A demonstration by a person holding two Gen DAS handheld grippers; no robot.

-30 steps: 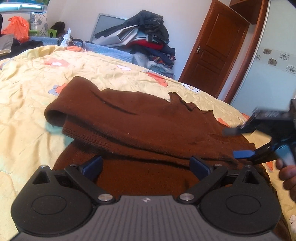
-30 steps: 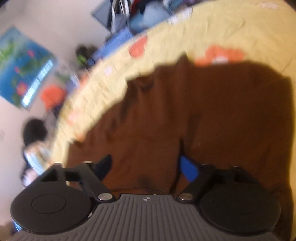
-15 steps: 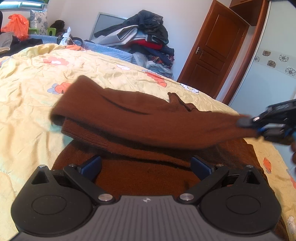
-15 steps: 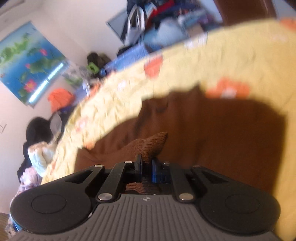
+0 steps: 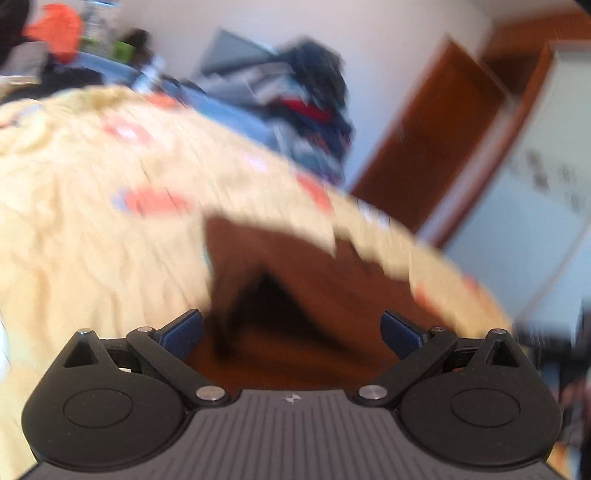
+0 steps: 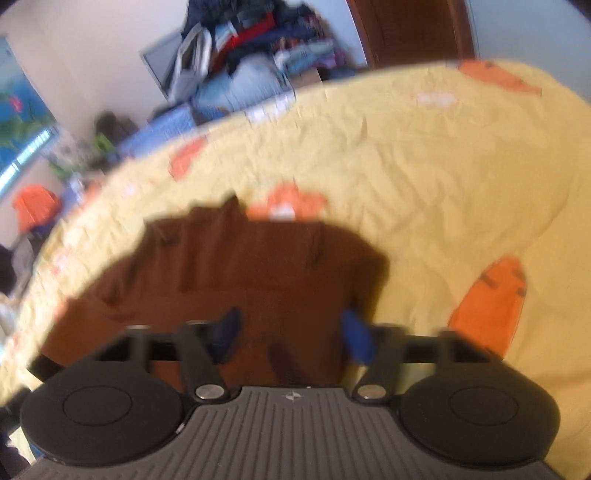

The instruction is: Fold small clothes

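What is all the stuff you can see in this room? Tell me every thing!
Brown knitted garment: one, brown, lying on the bed just ahead of both grippers.
Yellow bedspread with orange patches: one, yellow, covering the bed under the garment.
Heap of mixed clothes: one pile, dark, red and blue, beyond the bed by the wall.
Brown wooden door: one, reddish brown, right of the heap.
Blue wall picture: one, blue and green, on the far left wall.
Orange bundle: one, orange, far left; too blurred to name.
Left gripper: one, black with blue pads, open, nothing between.
Right gripper: one, black with blue pads, jaws opening, nothing pinched.
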